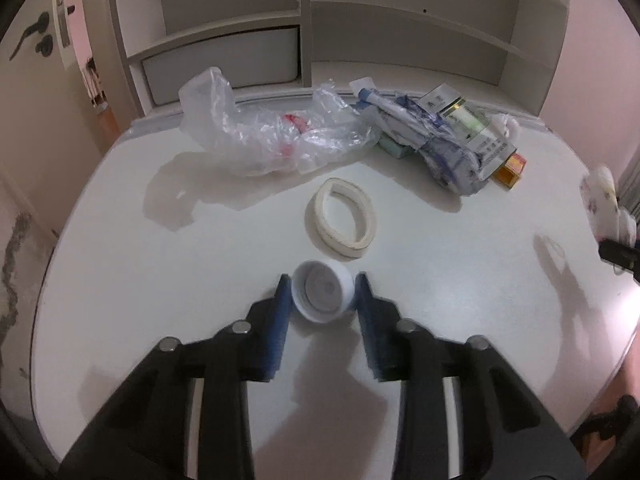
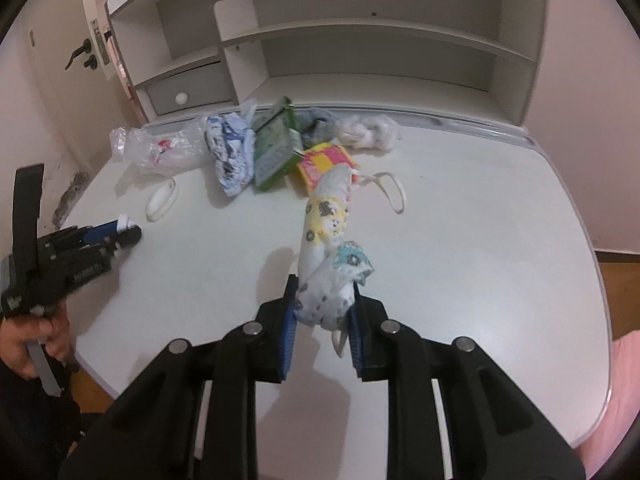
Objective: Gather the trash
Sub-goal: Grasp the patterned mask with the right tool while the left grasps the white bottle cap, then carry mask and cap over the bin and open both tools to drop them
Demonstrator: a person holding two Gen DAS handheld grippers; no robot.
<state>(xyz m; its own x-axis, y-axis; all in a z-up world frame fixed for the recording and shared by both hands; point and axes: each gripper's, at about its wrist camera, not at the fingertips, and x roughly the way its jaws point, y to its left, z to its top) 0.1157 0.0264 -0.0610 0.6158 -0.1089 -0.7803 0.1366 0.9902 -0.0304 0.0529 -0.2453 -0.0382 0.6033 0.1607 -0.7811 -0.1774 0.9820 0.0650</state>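
A small white bottle cap (image 1: 322, 296) lies on its side on the white desk (image 1: 160, 280), open end toward the camera. My left gripper (image 1: 320, 286) has its blue pads against both sides of the cap. In the right wrist view the left gripper (image 2: 127, 229) shows at the left, held by a hand, with the white cap (image 2: 126, 222) at its tips. My right gripper (image 2: 325, 286) is shut on a rolled face mask (image 2: 326, 232) printed with small figures. The mask's ear loop (image 2: 390, 192) trails on the desk (image 2: 480, 240).
At the back of the desk lie a clear plastic bag (image 1: 260, 136), a blue-printed wrapper (image 1: 432, 140), a carton (image 1: 472, 120) and an orange box (image 1: 512, 166). A white tape ring (image 1: 340, 218) lies just beyond the cap. A shelf unit (image 1: 304, 20) stands behind the desk.
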